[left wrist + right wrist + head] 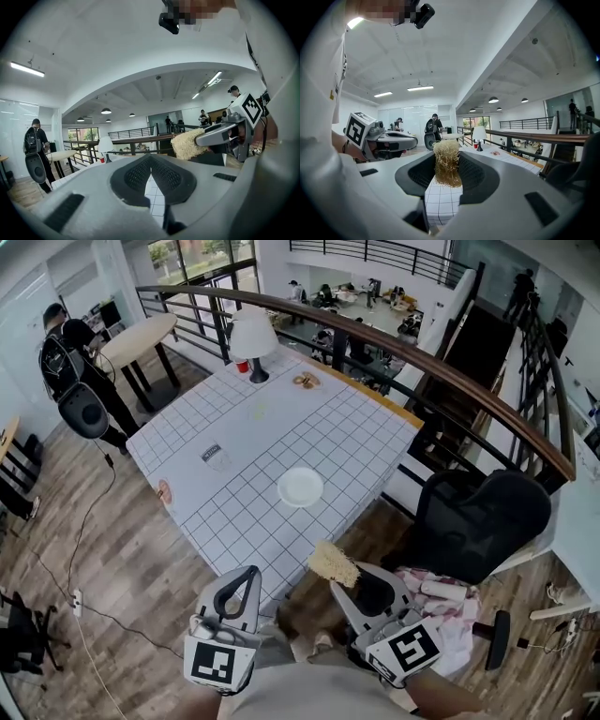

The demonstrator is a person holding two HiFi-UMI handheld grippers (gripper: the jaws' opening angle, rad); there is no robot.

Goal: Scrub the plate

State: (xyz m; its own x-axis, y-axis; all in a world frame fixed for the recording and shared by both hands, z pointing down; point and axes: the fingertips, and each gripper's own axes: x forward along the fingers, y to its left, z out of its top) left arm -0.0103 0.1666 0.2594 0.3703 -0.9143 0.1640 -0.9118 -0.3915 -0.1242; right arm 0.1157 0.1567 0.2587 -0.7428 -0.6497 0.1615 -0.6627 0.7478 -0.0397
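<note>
A white plate (300, 487) lies empty near the front of the table (234, 427), which has a white grid cloth. Both grippers hang off the table's near edge, short of the plate. My right gripper (345, 579) is shut on a pale yellow fibre scrubber (332, 562), which sticks up between its jaws (447, 171) and also shows in the left gripper view (187, 143). My left gripper (251, 573) is to its left, its jaws closed tip to tip (151, 158) with nothing held. The plate shows in neither gripper view.
At the table's far end stand a white lamp (253, 337), a red cup (243, 366) and a small snack item (306, 381). A clear cup (216, 457) lies mid-table. A black chair (478, 517) is at the right, a railing (450, 381) behind, and a person (70, 357) at the far left.
</note>
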